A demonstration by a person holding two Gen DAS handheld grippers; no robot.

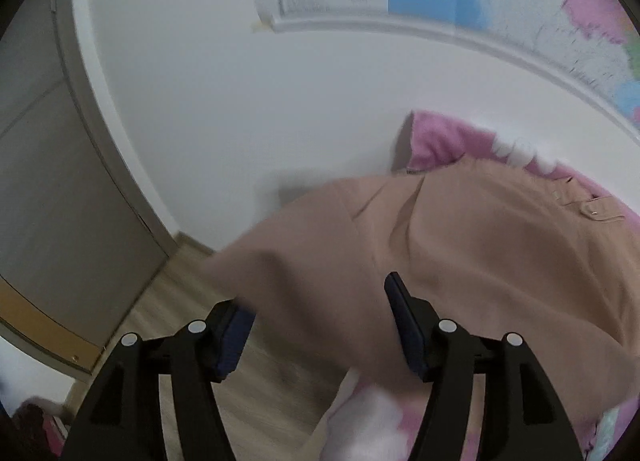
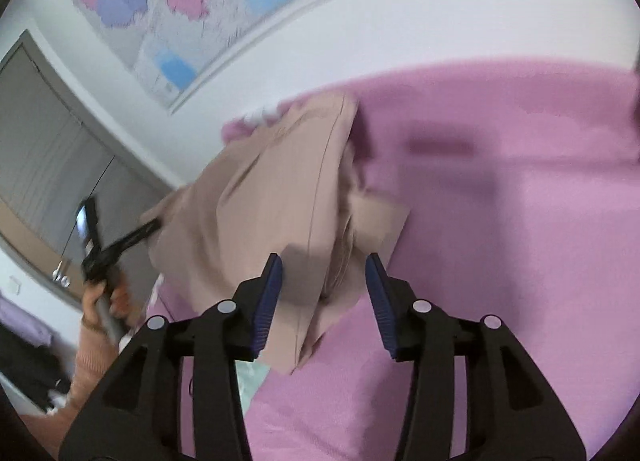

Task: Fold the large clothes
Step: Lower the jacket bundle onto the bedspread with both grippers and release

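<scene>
Beige garment (image 2: 256, 197) lies half-folded on pink bed (image 2: 500, 221), frame centre; left hand-held gripper (image 1: 320, 321) and right hand-held gripper (image 2: 324, 293) both released, empty, apparently ready to regrasp.

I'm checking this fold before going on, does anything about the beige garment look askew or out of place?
Yes. The beige garment lies rumpled and skewed across the pink bedding, and one side spills past the bed edge over the wooden floor. A loose flap sticks out sideways.
</scene>
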